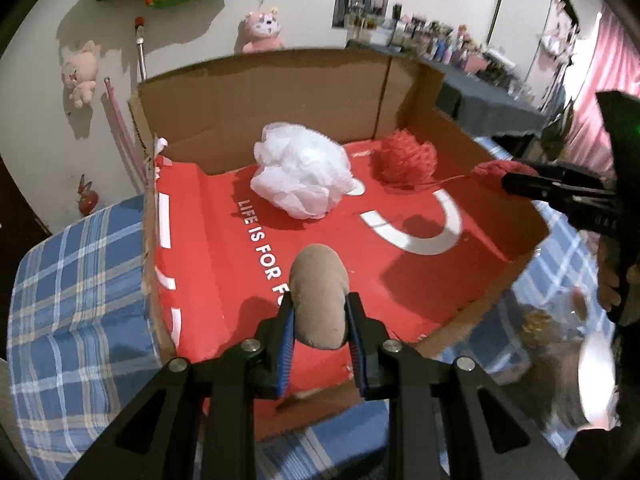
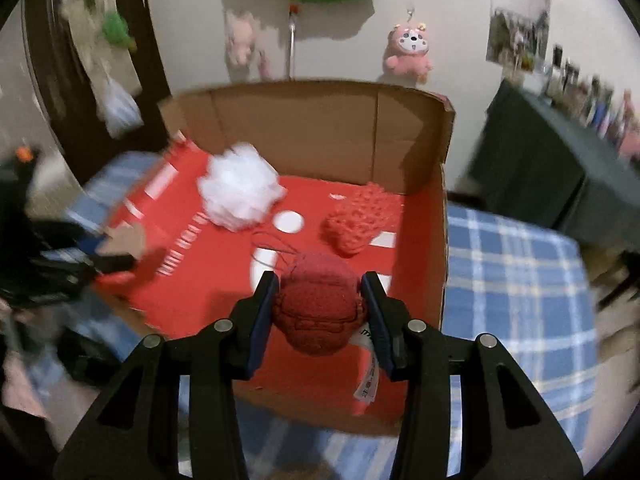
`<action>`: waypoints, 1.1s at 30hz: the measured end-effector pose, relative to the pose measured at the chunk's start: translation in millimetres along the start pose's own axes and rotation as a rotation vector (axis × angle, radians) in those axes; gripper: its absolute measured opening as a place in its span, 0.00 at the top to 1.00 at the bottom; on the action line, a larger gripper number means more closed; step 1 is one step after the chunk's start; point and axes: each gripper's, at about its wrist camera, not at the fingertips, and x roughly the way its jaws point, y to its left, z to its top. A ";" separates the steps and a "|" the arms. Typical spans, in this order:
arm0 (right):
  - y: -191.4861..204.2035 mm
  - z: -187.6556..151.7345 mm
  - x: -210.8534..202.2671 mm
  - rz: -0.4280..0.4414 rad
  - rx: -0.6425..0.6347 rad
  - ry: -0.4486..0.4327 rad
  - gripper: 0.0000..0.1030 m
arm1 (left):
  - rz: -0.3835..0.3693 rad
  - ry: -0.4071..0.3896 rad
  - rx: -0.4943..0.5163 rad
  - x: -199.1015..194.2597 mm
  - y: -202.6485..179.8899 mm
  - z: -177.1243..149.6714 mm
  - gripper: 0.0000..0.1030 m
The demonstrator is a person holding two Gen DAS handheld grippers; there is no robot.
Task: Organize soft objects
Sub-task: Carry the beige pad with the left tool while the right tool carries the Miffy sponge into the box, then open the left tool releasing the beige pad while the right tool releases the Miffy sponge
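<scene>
the left gripper (image 1: 319, 308) points forward and slightly down, its fingers (image 1: 285, 340) pinched in on a tan soft piece (image 1: 318, 300). the right gripper (image 2: 320, 306) reaches in from the other side, its jaws clamped on a dark red knitted ball (image 2: 318, 306).

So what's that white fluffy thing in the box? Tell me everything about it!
The white puff looks like a bath pouf made of bunched, gathered mesh, frilly and roughly round, a bit see-through at its edges. It sits loose on the red floor of the cardboard box, toward the back wall and left of the red yarn ball, apart from it. It covers part of a white printed shape. Neither tongs touch it. It is blurry in the right wrist view.
</scene>
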 end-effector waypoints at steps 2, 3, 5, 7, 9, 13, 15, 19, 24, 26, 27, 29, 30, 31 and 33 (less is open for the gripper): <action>6.2 1.7 12.8 -0.052 -0.049 0.033 0.60 | 0.025 0.029 0.002 10.1 -0.1 3.4 0.75; 11.2 2.8 22.5 -0.093 -0.084 0.055 0.60 | 0.036 0.044 0.002 15.2 0.1 4.7 0.75; 14.9 3.8 33.3 -0.131 -0.127 0.086 0.60 | 0.051 0.068 0.001 23.7 1.1 7.2 0.75; 17.9 6.5 46.8 -0.169 -0.168 0.125 0.60 | 0.070 0.099 -0.003 32.6 3.1 10.0 0.75; 18.6 8.3 56.6 -0.182 -0.186 0.159 0.60 | 0.077 0.114 -0.012 37.9 6.5 12.3 0.74; 17.1 10.6 75.3 -0.193 -0.197 0.225 0.60 | 0.088 0.140 -0.031 48.0 13.1 15.4 0.74; 17.1 10.0 81.1 -0.195 -0.201 0.251 0.60 | 0.085 0.146 -0.036 50.8 14.4 16.8 0.72; 15.0 7.9 92.5 -0.205 -0.204 0.290 0.59 | 0.105 0.158 -0.024 55.5 12.7 17.9 0.71; 12.5 6.1 98.5 -0.201 -0.196 0.311 0.58 | 0.110 0.169 -0.016 60.1 14.4 18.4 0.69; 11.4 4.6 100.6 -0.206 -0.201 0.324 0.58 | 0.112 0.172 -0.019 61.4 14.5 17.4 0.68; 11.3 3.6 101.4 -0.214 -0.207 0.324 0.58 | 0.114 0.173 -0.018 62.1 14.9 16.7 0.68; 10.6 2.9 102.4 -0.212 -0.206 0.327 0.58 | 0.117 0.175 -0.016 62.8 15.7 15.4 0.68; 10.0 2.6 103.1 -0.211 -0.204 0.331 0.58 | 0.120 0.175 -0.012 63.5 16.3 14.4 0.68; 9.3 2.3 103.6 -0.210 -0.203 0.333 0.58 | 0.122 0.175 -0.010 63.9 16.6 13.4 0.68; 9.5 2.2 104.3 -0.211 -0.209 0.335 0.58 | 0.122 0.171 -0.010 69.6 12.4 14.6 0.67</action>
